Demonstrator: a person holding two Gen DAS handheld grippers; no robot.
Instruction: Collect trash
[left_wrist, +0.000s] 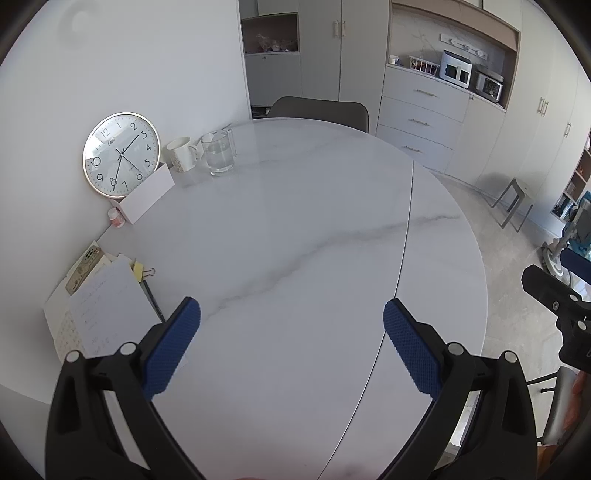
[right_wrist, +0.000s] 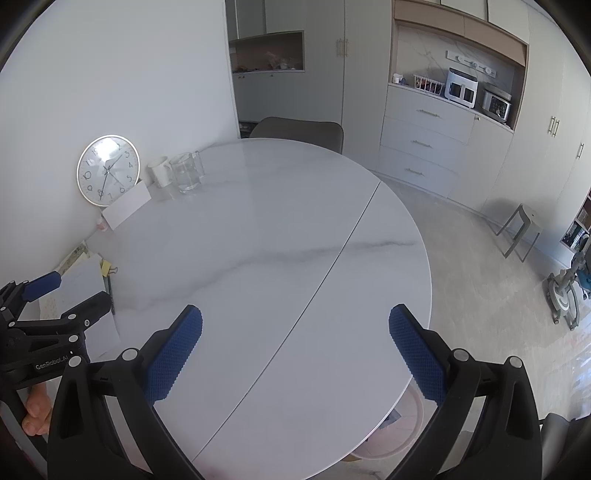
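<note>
My left gripper (left_wrist: 291, 314) is open and empty, held above the round white marble table (left_wrist: 295, 229). My right gripper (right_wrist: 295, 319) is open and empty above the same table (right_wrist: 258, 229), nearer its right edge. The right gripper shows at the right edge of the left wrist view (left_wrist: 554, 295), and the left gripper shows at the left edge of the right wrist view (right_wrist: 55, 295). A round pale bin (right_wrist: 402, 424) stands on the floor below the table's right edge. I see no loose trash on the table top.
Along the wall stand a clock (left_wrist: 121, 153), a white card box (left_wrist: 147, 197), a small pink bottle (left_wrist: 116, 218), a mug (left_wrist: 183, 153) and a glass pitcher (left_wrist: 218, 153). Papers with a binder clip (left_wrist: 103, 295) lie at left. A chair (left_wrist: 319, 110) and a stool (left_wrist: 515, 201) stand beyond.
</note>
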